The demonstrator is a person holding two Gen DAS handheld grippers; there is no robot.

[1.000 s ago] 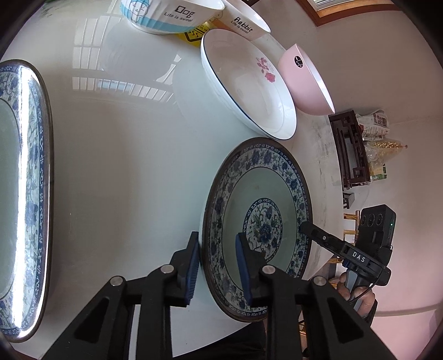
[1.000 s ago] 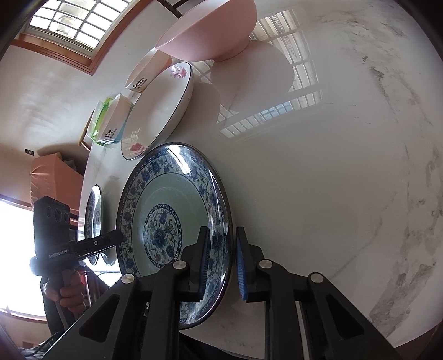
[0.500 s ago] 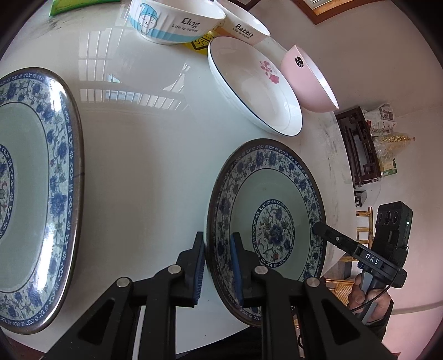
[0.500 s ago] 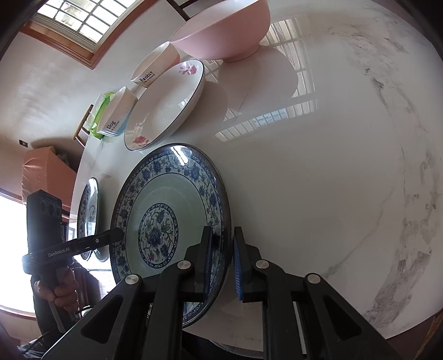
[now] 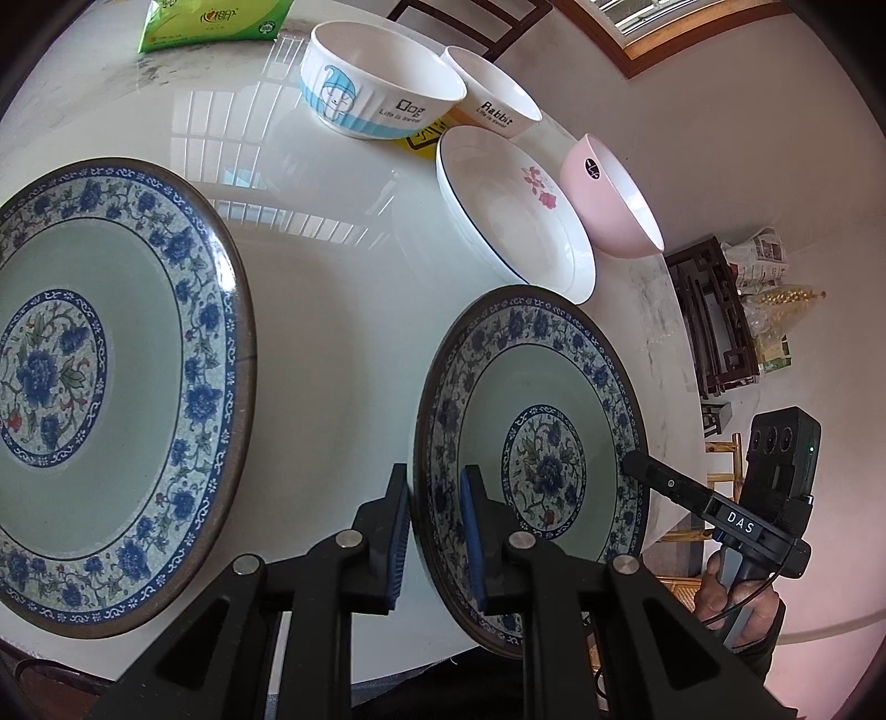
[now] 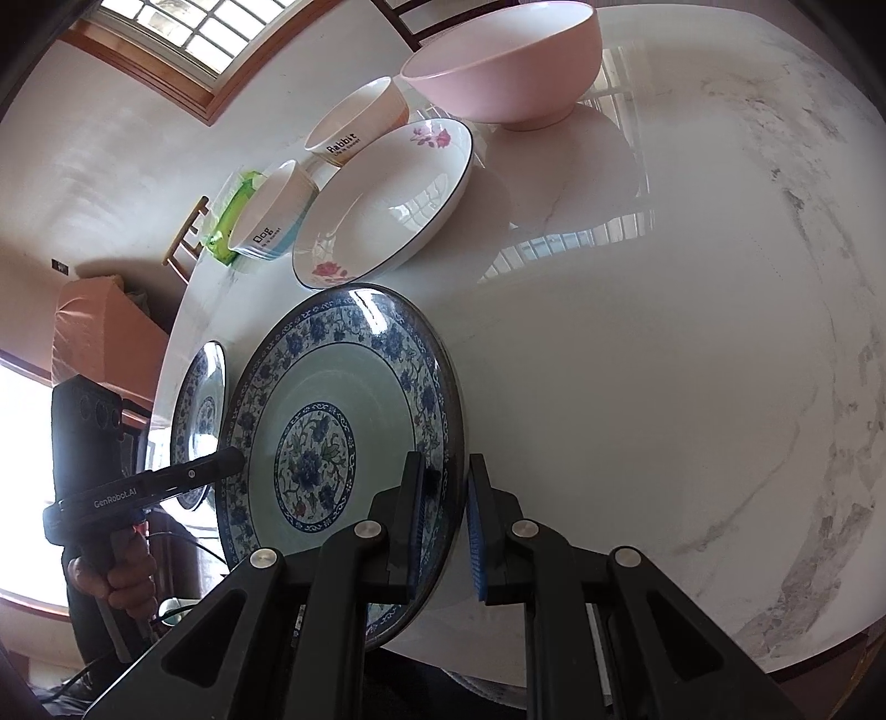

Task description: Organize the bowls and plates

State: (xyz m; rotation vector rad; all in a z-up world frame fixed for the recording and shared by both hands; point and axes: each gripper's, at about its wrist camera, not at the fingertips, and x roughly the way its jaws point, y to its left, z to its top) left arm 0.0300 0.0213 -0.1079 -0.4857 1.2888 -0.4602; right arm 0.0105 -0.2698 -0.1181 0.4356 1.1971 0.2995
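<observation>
A blue-and-white floral plate (image 5: 531, 443) is held between both grippers above the white table; it also shows in the right wrist view (image 6: 343, 421). My left gripper (image 5: 437, 520) is shut on its left rim. My right gripper (image 6: 448, 515) is shut on its right rim. A second, matching floral plate (image 5: 111, 387) lies on the table to the left; its edge shows in the right wrist view (image 6: 196, 410). A white plate with pink flowers (image 5: 515, 216) lies farther back, also in the right wrist view (image 6: 387, 194).
At the back stand a "Dog" bowl (image 5: 382, 88), a "Rabbit" bowl (image 5: 493, 99) and a pink bowl (image 5: 609, 199). A green tissue pack (image 5: 216, 22) lies at the far edge. The table's marble edge (image 6: 803, 609) curves on the right. A dark wooden stand (image 5: 714, 315) is beyond the table.
Both grippers have lifted and pulled back with the plate, so more of the table shows. The left jaws closed onto the rim. The matching plate on the left has come fully into view.
</observation>
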